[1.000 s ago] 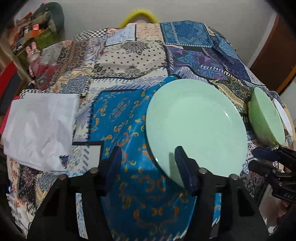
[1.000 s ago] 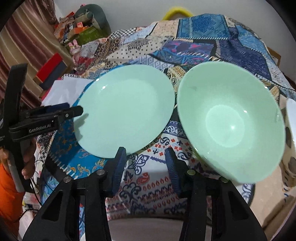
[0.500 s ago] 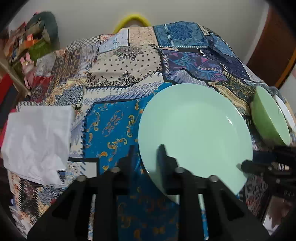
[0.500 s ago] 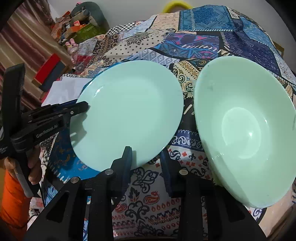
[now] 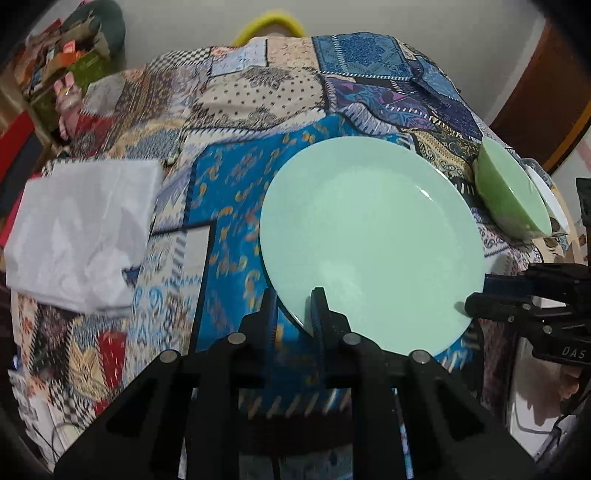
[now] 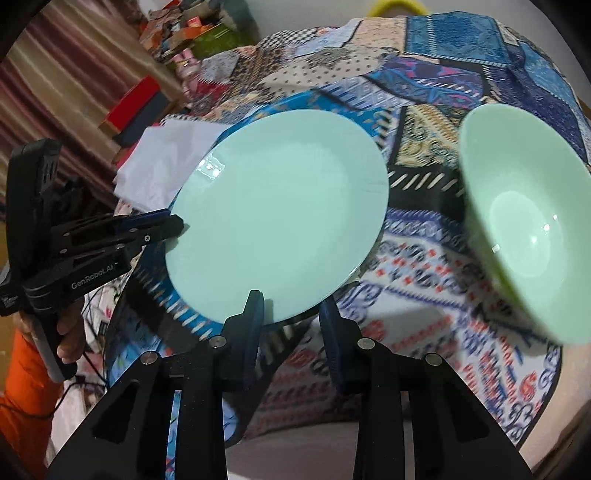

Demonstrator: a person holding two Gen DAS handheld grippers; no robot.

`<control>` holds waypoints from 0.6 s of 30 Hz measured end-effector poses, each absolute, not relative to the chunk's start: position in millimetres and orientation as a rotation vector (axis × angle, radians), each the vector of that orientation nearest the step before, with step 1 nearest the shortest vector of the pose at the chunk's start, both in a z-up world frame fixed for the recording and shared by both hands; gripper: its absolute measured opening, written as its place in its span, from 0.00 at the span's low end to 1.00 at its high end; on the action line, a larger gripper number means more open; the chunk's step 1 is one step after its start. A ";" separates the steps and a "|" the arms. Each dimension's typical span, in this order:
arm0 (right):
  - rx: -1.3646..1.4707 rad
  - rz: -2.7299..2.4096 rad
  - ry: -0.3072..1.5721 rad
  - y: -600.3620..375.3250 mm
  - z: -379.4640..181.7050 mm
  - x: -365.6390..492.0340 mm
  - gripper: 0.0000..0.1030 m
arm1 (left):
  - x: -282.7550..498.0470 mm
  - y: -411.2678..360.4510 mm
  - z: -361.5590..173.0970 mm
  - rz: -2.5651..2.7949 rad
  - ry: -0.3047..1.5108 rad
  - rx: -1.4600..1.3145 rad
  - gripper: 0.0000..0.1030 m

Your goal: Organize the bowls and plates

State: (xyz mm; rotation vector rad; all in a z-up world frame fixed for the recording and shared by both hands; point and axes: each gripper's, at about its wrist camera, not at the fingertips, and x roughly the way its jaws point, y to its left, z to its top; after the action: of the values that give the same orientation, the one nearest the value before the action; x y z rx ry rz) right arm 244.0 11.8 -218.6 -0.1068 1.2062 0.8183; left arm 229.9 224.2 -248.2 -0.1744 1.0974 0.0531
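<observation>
A pale green plate (image 5: 369,243) lies on the patchwork cloth; it also shows in the right wrist view (image 6: 277,218). My left gripper (image 5: 293,310) is shut on the plate's near rim, and it shows from the side (image 6: 162,229) in the right wrist view. A green bowl (image 6: 528,221) sits to the right of the plate, seen edge-on in the left wrist view (image 5: 509,192). My right gripper (image 6: 291,314) is open, with the plate's near right rim between its fingers; its shape at the right edge of the left wrist view (image 5: 476,295) reaches the plate's right rim.
A white folded cloth (image 5: 81,232) lies at the left of the table. A white dish (image 5: 550,199) sits behind the bowl at the right edge. Boxes and clutter (image 5: 66,55) stand at the far left, a yellow ring (image 5: 266,27) at the back.
My left gripper closed from wide open onto the plate's near rim. My right gripper moved left from between plate and bowl to the plate's edge.
</observation>
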 end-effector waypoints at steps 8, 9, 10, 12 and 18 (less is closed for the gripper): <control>-0.277 0.897 1.182 43.9 -221.8 204.6 0.10 | 203.4 235.4 -242.9 0.029 1.097 -0.276 0.17; -0.295 0.896 1.175 46.2 -221.3 202.1 0.10 | 201.6 235.1 -241.5 0.036 1.094 -0.268 0.17; -0.302 0.894 1.172 46.8 -220.9 202.0 0.10 | 200.7 235.0 -240.5 0.041 1.093 -0.264 0.17; -0.292 0.870 1.160 42.0 -216.1 205.7 0.10 | 198.6 238.6 -238.5 0.059 1.090 -0.266 0.17; -0.197 0.758 1.118 15.3 -198.4 232.3 0.25 | 205.4 263.8 -241.7 0.091 1.083 -0.334 0.35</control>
State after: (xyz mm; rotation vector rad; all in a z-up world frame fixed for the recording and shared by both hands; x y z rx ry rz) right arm 232.3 15.3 -198.4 -0.1968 1.1179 0.7579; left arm 205.4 263.8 -241.7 -0.3336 1.0833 0.0913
